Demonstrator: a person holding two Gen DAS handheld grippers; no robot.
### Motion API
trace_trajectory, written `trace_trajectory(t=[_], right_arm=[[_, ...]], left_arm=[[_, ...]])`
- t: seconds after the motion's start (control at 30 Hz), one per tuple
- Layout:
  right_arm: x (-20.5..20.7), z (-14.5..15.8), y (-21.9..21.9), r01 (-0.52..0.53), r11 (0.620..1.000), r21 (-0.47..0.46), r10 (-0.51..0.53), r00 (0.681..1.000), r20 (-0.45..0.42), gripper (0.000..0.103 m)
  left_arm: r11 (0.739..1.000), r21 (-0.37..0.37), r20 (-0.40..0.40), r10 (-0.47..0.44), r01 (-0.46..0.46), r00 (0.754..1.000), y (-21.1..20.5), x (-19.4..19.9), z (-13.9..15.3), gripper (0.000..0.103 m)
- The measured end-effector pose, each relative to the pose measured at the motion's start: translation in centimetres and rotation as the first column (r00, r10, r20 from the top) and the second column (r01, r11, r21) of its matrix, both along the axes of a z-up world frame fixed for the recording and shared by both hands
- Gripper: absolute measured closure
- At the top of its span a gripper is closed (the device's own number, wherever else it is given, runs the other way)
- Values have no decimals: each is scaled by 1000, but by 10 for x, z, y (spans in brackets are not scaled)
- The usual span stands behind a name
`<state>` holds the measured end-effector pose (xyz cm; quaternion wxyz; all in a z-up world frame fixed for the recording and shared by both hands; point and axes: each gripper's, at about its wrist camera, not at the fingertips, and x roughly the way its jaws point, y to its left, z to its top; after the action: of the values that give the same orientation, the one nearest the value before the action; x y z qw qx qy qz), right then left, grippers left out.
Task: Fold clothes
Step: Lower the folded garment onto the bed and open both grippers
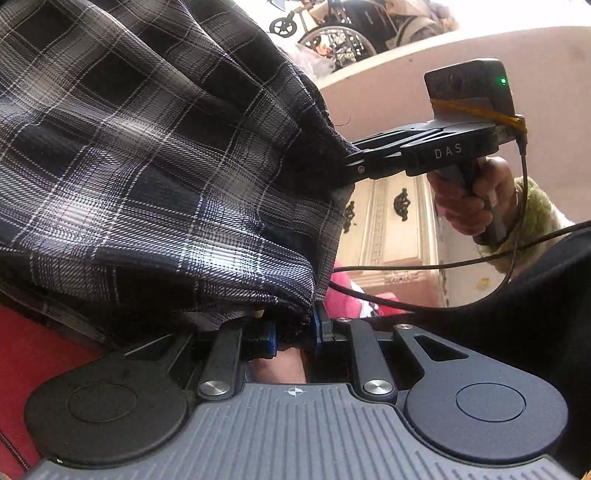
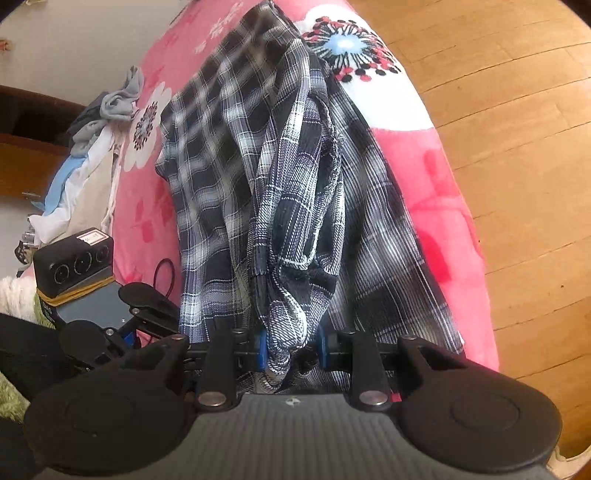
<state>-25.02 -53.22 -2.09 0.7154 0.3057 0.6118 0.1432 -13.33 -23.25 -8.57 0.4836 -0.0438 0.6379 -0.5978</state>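
A dark blue and white plaid garment (image 2: 280, 184) hangs from both grippers over the pink flowered bedspread (image 2: 417, 147). My right gripper (image 2: 291, 349) is shut on a bunched edge of it, blue pads on both sides of the cloth. My left gripper (image 1: 295, 332) is shut on another edge of the same plaid garment (image 1: 147, 155), which fills the left of that view. The right gripper also shows in the left wrist view (image 1: 351, 166), clamped on the cloth. The left gripper (image 2: 129, 332) shows at the left of the right wrist view.
A heap of grey, white and light blue clothes (image 2: 92, 155) lies on the bed's far left side. Wooden floor (image 2: 498, 110) runs along the bed's right edge. A cream cabinet (image 1: 391, 221) and a wheelchair (image 1: 332, 33) stand in the background. A black cable (image 1: 480, 258) trails from the right gripper.
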Motion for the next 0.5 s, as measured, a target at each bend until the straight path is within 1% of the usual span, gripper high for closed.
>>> trace_trajectory(t=[0.17, 0.23, 0.27, 0.3, 0.33, 0.37, 0.4, 0.43, 0.47, 0.5], right_arm=[[-13, -5, 0, -6, 1000, -1, 6, 1000, -6, 77], [-16, -11, 2, -4, 1000, -10, 4, 1000, 0, 76], [-18, -15, 3, -4, 1000, -19, 4, 1000, 2, 74], [-19, -22, 2, 11, 999, -31, -11, 1000, -14, 71], [-20, -28, 1, 26, 999, -44, -27, 999, -32, 62], [-21, -33, -2, 47, 998, -31, -49, 998, -50, 60], [-22, -37, -6, 70, 997, -16, -71, 995, -68, 59], [-23, -37, -11, 99, 995, 6, -98, 991, -88, 56], [-24, -32, -15, 105, 994, 0, -105, 990, -94, 51], [-26, -28, -18, 109, 994, -8, -109, 989, -98, 49]], left_arm=[[999, 19, 46, -27, 26, 999, -7, 2, -3, 87], [999, 39, 68, -33, 30, 997, -16, -1, -7, 86], [997, 63, 72, -37, 33, 997, -20, 0, -12, 83], [995, 88, 69, -42, 36, 997, -22, 2, -16, 81], [993, 114, 54, -48, 41, 997, -22, 4, -19, 79], [990, 132, 40, -53, 47, 998, -21, 6, -21, 74], [991, 123, 38, -59, 54, 998, -14, 9, -20, 69], [993, 106, 48, -65, 60, 997, -7, 13, -15, 66], [994, 90, 61, -71, 65, 996, 0, 16, -9, 62], [995, 81, 82, -72, 65, 994, 8, 21, -3, 60]])
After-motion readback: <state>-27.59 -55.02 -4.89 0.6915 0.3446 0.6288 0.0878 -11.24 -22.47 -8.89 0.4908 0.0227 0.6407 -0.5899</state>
